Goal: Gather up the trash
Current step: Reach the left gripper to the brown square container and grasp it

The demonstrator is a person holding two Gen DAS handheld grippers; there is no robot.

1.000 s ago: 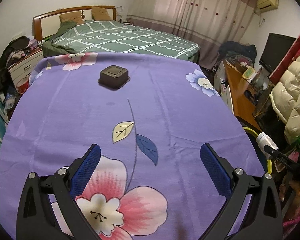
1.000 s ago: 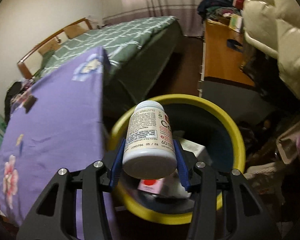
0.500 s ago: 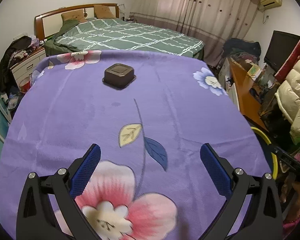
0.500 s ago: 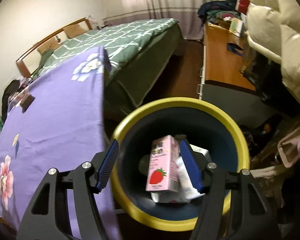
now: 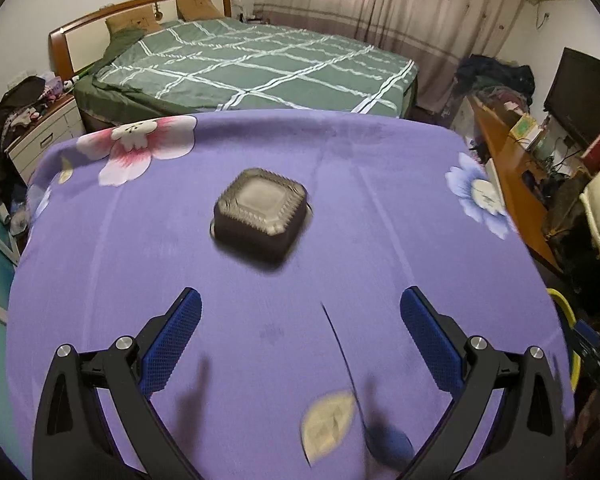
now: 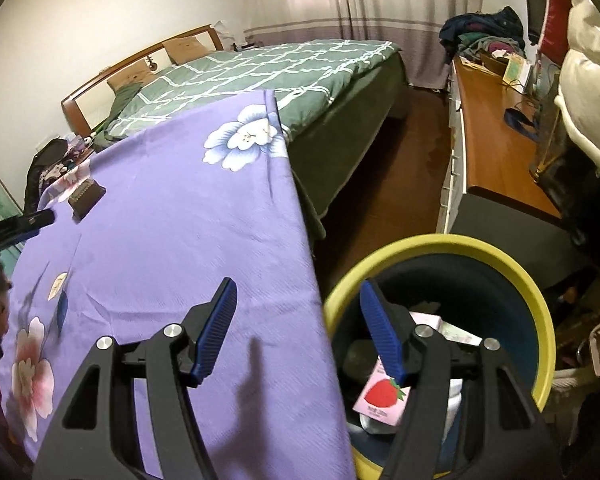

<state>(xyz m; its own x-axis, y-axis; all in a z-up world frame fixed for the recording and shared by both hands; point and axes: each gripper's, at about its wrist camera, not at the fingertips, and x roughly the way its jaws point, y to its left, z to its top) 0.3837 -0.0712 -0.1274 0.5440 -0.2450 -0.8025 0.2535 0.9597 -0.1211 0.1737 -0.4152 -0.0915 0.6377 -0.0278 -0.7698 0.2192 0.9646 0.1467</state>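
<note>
Both grippers spread and empty: left gripper (image 5: 300, 320) just short of brown container (image 5: 261, 216), right gripper (image 6: 296, 320) beside yellow-rimmed bin (image 6: 512, 264).

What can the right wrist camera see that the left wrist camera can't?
Only the right wrist camera looks down into the bin: a pink strawberry carton and other trash lie inside. It also shows the right gripper, open and empty.

Only the left wrist camera shows the top of the dark square box up close, the television, and the left gripper, open and empty.

Both show the purple flowered cloth, the box on it, the green bed and the bin's yellow rim.
</note>
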